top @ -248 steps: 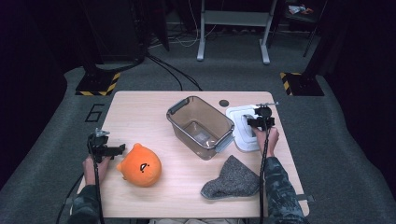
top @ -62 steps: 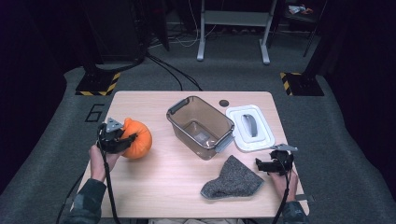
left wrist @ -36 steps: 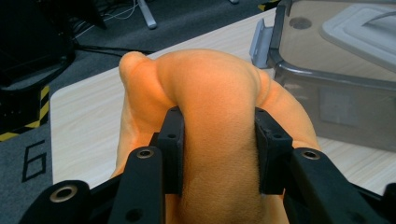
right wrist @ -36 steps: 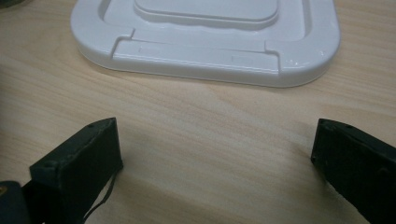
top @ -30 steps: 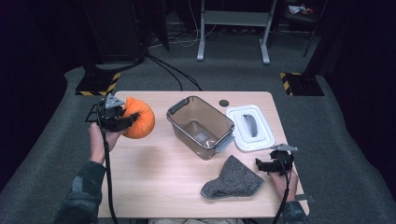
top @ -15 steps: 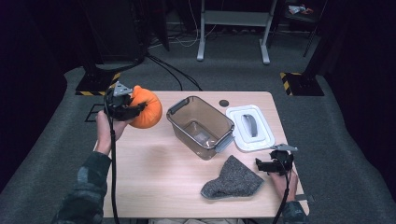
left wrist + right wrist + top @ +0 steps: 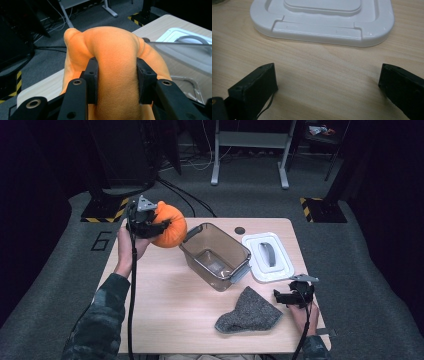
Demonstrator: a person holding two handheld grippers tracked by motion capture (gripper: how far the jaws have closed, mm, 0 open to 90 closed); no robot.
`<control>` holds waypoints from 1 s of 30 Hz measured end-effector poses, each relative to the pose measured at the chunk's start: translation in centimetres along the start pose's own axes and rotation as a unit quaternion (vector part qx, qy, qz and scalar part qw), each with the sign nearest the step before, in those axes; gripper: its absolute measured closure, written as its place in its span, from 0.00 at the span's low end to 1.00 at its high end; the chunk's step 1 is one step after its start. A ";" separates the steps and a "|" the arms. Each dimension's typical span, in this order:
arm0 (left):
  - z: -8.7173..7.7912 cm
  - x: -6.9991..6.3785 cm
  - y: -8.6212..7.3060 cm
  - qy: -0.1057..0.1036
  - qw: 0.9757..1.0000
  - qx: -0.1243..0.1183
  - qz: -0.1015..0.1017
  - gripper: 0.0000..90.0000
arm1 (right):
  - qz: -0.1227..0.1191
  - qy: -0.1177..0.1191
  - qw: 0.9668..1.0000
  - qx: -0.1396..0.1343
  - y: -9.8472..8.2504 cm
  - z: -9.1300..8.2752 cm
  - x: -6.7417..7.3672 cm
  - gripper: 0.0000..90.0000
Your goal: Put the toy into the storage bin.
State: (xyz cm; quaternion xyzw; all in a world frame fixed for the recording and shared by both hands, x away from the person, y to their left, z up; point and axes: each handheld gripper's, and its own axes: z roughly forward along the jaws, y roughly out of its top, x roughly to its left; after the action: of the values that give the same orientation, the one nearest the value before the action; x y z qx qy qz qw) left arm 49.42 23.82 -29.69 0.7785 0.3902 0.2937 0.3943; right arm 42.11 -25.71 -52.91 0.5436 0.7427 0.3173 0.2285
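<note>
Left hand-held gripper is clamping orange plush upper left, beside clear bin; right hand-held gripper is resting w/ jaws apart by white lid, grey cloth.

Orange plush toy: soft cloth with a short, fuzzy nap, matt throughout, dented where the left gripper presses it. Gripper bodies: matt black hard plastic with small metal-looking screw heads. Tabletop: pale wood-grain finish, smooth, low sheen. Bin at the centre: clear, brown-tinted plastic, glossy, with grey latches. Lid at 3 o'clock from the bin: white plastic, smooth, glossy. Grey cloth at 5 o'clock: coarse, knit-like, matt. Floor: dark, rough carpet.
</note>
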 end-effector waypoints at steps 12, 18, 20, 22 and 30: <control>2.2 -2.0 2.0 -0.020 1.000 -0.006 0.007 0.68 | -0.002 0.000 1.000 0.001 0.0 0.0 0.0 0.01; 3.2 -2.7 2.3 -0.027 1.000 -0.002 0.007 0.67 | -0.001 0.000 1.000 0.001 0.0 0.0 0.0 0.01; 3.6 -3.0 2.3 -0.032 0.999 0.000 0.008 0.67 | -0.002 0.000 1.000 0.001 0.0 0.0 0.0 0.01; 4.0 -3.4 2.4 -0.036 0.999 0.000 0.009 0.67 | 0.001 0.000 1.000 -0.001 0.0 0.0 0.0 0.01; 5.3 -4.2 2.4 -0.050 0.999 0.006 0.009 0.67 | -0.001 0.000 1.000 0.000 0.0 0.0 0.0 0.01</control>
State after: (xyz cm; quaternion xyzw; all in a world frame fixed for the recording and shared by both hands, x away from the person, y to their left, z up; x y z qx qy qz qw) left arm 52.18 17.34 -31.04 0.7977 0.3649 0.2553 0.4066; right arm 42.10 -25.70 -52.92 0.5434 0.7429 0.3168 0.2289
